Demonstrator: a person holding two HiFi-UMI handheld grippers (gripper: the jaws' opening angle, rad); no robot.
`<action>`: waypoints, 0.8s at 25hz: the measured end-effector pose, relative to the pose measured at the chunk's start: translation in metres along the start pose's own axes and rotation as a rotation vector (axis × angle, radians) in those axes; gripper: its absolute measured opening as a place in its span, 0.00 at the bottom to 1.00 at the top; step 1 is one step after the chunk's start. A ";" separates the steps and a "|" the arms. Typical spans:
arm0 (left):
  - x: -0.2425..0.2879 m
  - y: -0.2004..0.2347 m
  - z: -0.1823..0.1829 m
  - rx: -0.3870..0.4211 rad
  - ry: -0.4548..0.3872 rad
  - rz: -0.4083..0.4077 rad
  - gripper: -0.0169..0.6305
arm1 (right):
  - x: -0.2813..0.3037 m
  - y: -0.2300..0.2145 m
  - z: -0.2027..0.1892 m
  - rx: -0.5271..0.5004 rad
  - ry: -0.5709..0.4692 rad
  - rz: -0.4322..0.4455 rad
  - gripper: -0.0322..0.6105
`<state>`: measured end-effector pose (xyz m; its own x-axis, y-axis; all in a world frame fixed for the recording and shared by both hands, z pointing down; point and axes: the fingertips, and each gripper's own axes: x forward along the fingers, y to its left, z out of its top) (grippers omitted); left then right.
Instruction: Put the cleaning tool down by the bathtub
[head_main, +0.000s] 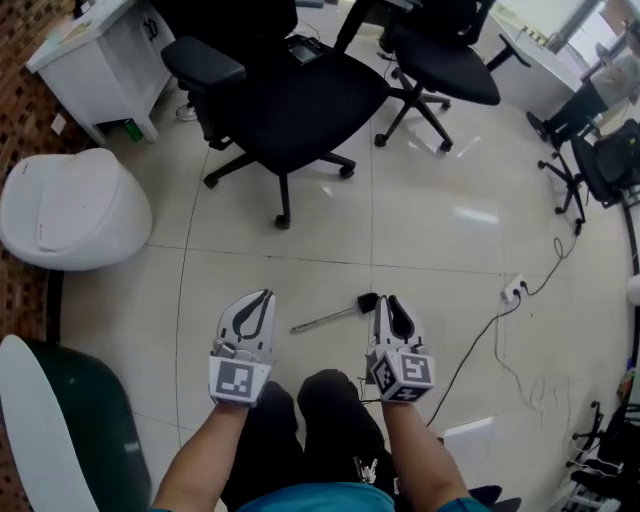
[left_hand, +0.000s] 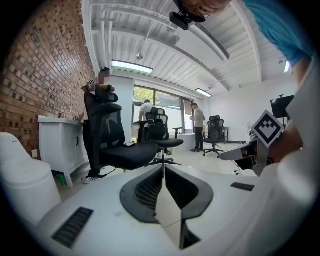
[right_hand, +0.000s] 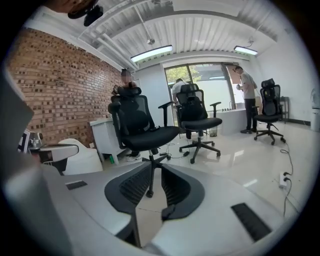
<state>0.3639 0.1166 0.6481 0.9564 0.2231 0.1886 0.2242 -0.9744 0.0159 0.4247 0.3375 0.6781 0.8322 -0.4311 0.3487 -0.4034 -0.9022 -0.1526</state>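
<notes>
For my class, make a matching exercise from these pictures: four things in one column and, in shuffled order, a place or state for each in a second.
Things
1. cleaning tool
2. left gripper
3. right gripper
4. toilet

Place or state
A. jaws apart, gripping nothing
B. white, by the brick wall
C. lying on the floor tiles
D. jaws together, empty

Pairs: 1-C, 2-D, 3-A, 4-B

Cleaning tool's head (head_main: 367, 301) partly behind right claw (head_main: 390, 300)
</notes>
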 end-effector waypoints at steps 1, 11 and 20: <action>0.012 -0.003 -0.020 -0.003 0.015 -0.004 0.05 | 0.008 -0.012 -0.021 0.006 0.016 -0.021 0.20; 0.115 -0.028 -0.200 0.021 0.100 -0.184 0.07 | 0.082 -0.090 -0.220 0.151 0.125 -0.200 0.21; 0.154 -0.040 -0.326 0.057 0.189 -0.368 0.07 | 0.127 -0.116 -0.342 0.167 0.219 -0.256 0.21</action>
<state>0.4409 0.1814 0.9964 0.7607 0.5418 0.3575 0.5594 -0.8266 0.0623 0.4472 0.3917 1.0568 0.7898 -0.1941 0.5818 -0.1101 -0.9780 -0.1770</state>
